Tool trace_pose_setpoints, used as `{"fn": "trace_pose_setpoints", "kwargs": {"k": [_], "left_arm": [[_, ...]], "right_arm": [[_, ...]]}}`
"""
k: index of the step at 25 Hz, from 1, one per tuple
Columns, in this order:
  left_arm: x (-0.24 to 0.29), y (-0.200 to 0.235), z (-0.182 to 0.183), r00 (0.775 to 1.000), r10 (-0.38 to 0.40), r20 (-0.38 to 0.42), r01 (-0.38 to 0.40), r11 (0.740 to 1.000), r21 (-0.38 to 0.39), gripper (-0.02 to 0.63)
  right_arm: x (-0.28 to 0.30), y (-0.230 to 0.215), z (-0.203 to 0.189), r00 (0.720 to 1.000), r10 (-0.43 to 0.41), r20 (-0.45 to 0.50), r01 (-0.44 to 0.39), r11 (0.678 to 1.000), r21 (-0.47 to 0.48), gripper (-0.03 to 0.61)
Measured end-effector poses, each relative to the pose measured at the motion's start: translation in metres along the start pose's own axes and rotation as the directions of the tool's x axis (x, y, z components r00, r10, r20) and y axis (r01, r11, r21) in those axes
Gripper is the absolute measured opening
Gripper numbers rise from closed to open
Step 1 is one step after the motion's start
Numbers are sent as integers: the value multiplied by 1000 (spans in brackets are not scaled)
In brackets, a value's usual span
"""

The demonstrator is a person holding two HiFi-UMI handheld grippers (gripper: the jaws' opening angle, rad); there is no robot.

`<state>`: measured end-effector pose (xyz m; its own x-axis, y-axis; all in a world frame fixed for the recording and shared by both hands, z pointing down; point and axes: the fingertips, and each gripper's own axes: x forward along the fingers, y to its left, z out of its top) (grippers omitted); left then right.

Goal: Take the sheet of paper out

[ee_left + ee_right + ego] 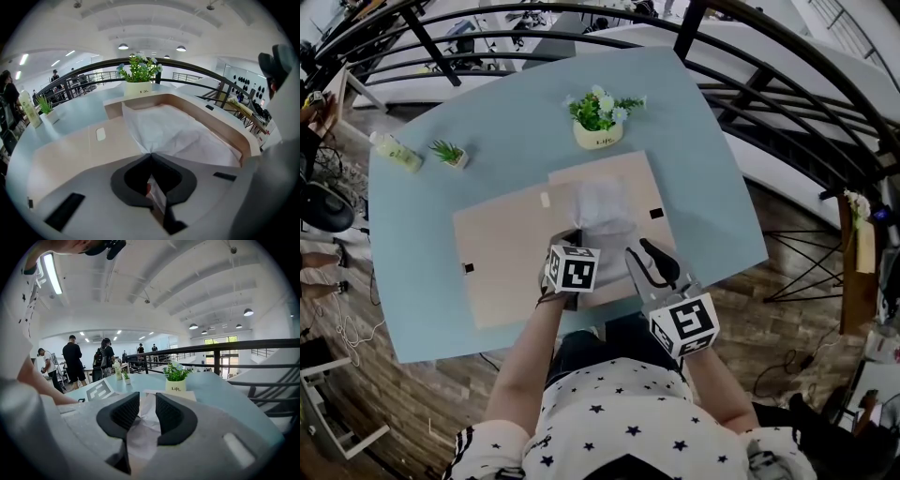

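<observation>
Pale-blue table point(694, 141), black railing point(750, 84) behind; left hand-held gripper point(151, 154) pinches sheet of paper point(173, 131); right hand-held gripper point(147, 401) clamps same sheet

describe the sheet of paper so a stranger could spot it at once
On the pale blue table an open tan box lies in front of the flowering pot plant. The sheet of paper lies in its right half: the only white, crinkled thing there, pinched by the left tongs.
</observation>
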<state>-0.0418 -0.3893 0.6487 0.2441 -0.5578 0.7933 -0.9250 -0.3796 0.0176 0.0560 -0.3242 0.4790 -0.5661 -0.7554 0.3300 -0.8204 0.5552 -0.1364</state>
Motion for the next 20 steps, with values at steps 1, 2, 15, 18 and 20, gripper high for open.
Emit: {"fn": "trace_pose_setpoints", "kwargs": {"k": [1,2,15,18,20], "left_arm": [[-2,0,-1,1000,-1,4,1,1000,-5,3],[-4,1,-1,1000,0,8,1,1000,-10,3],[-60,15,-2,992,19,126,-6,995,-98,3],[-76,16,-4,988,27,150,-10,993,-114,3],[-88,16,-5,985,28,169,-6,992,-129,3]], "right_arm": [[-1,1,0,1000,1,0,-1,1000,-1,112],[-1,1,0,1000,3,0,-3,1000,-1,103],[-18,17,1,1000,-15,15,15,999,-35,23],[-24,22,3,1000,-19,22,20,999,-43,14],[-28,25,3,999,-21,26,22,999,-49,8]]}}
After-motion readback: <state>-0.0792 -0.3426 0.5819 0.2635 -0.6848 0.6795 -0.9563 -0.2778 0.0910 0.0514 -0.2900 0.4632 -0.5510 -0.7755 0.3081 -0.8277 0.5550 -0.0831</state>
